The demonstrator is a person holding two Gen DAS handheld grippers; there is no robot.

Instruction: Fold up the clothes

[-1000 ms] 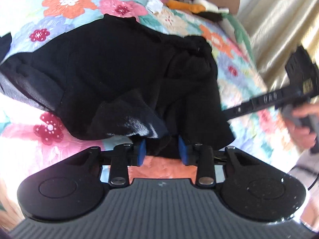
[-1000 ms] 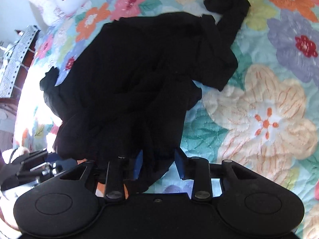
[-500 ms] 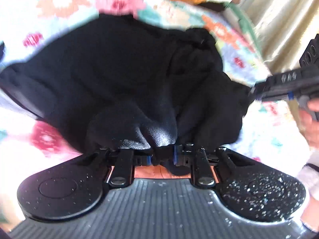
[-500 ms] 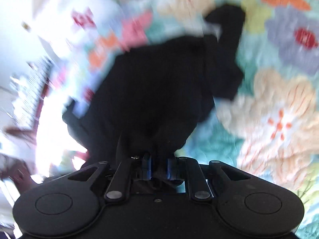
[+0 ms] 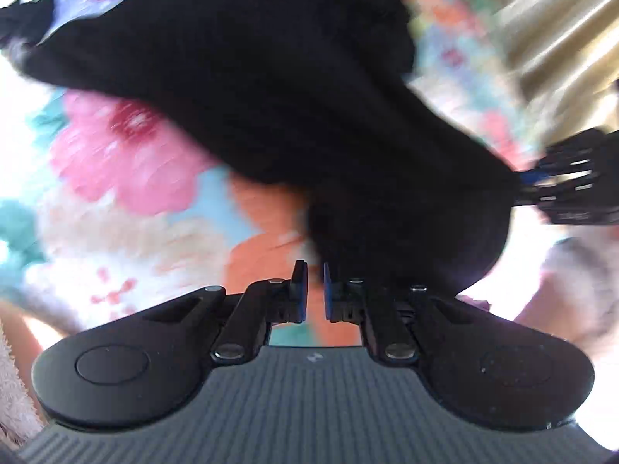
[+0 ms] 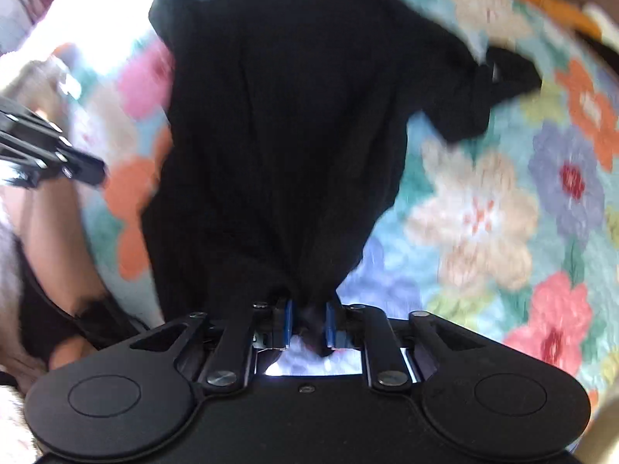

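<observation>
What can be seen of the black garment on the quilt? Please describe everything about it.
The black garment is plain, soft, thin-looking cloth, crumpled and unfolded. One bunched edge is pinched in the right gripper, whose jaws have just opened slightly, with cloth between the pads. From there it stretches away over the floral quilt, where its far part lies, a sleeve-like flap sticking out sideways. Blur hides what kind of garment it is.
</observation>
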